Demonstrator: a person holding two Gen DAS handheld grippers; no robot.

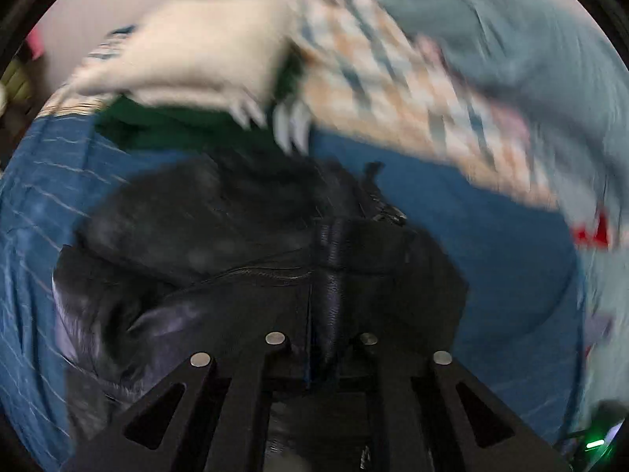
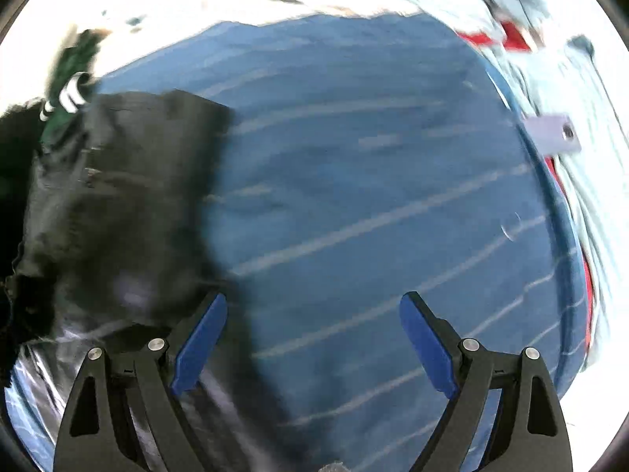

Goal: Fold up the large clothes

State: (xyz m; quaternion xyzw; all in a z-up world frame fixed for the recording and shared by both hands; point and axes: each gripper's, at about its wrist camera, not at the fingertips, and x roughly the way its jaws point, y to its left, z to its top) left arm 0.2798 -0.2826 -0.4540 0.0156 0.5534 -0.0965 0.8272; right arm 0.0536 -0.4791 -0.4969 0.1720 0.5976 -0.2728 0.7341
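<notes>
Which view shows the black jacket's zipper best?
The left wrist view: the black jacket fills its centre, with the zipper in sharp focus above the shut left gripper. The right wrist view catches only a blurred part of the jacket, no zipper discernible.

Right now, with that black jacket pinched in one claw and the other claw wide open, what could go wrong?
The left gripper is shut on only a narrow fold of the black jacket, so the slippery fabric might slide out.

The right gripper stands open over the blue striped sheet, beside the jacket; closing here might catch the sheet instead.

A pile of other clothes lies close behind; a dragged jacket could snag it.
</notes>
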